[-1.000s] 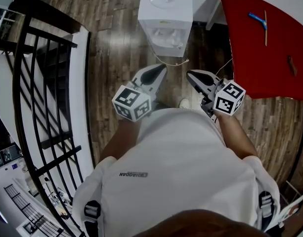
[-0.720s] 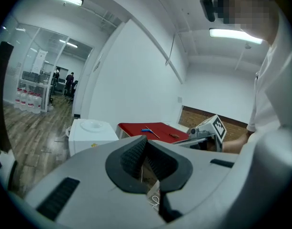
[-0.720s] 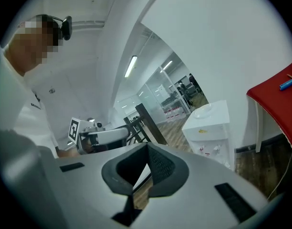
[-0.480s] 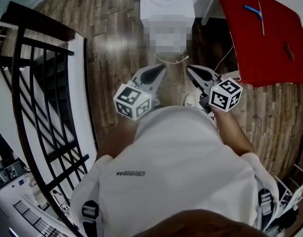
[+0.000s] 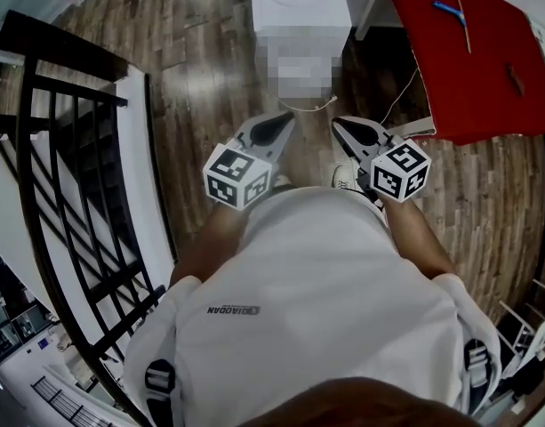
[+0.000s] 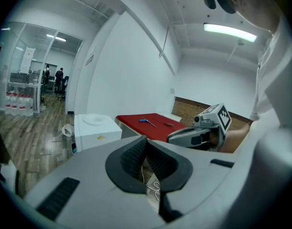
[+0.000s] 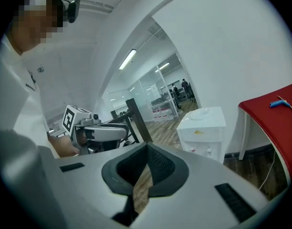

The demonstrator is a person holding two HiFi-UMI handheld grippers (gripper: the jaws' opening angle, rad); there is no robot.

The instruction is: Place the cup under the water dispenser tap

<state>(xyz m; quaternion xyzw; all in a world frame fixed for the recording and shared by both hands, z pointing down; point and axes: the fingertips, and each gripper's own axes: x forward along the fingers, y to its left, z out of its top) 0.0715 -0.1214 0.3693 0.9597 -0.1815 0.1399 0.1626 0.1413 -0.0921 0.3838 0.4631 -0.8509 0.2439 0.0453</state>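
The white water dispenser (image 5: pixel 300 7) stands on the wooden floor ahead of me; a mosaic patch covers its tap area. It also shows in the left gripper view as the dispenser (image 6: pixel 95 130) and in the right gripper view as the dispenser (image 7: pixel 203 128). No cup shows in any view. My left gripper (image 5: pixel 285 118) and right gripper (image 5: pixel 339 124) are held side by side in front of my body, pointing toward the dispenser and well short of it. The left gripper (image 6: pixel 146 140) and right gripper (image 7: pixel 146 146) are both shut with nothing between their pads.
A red table (image 5: pixel 468 52) stands to the right of the dispenser, with a blue tool (image 5: pixel 450 9) on it. A black railing (image 5: pixel 68 149) runs along the left. A white cable (image 5: pixel 312 109) lies on the floor by the dispenser's base.
The dispenser and red table have slid toward the top of the head view. Both grippers have stayed shut and empty in front of my body, their marker cubes turning a little.
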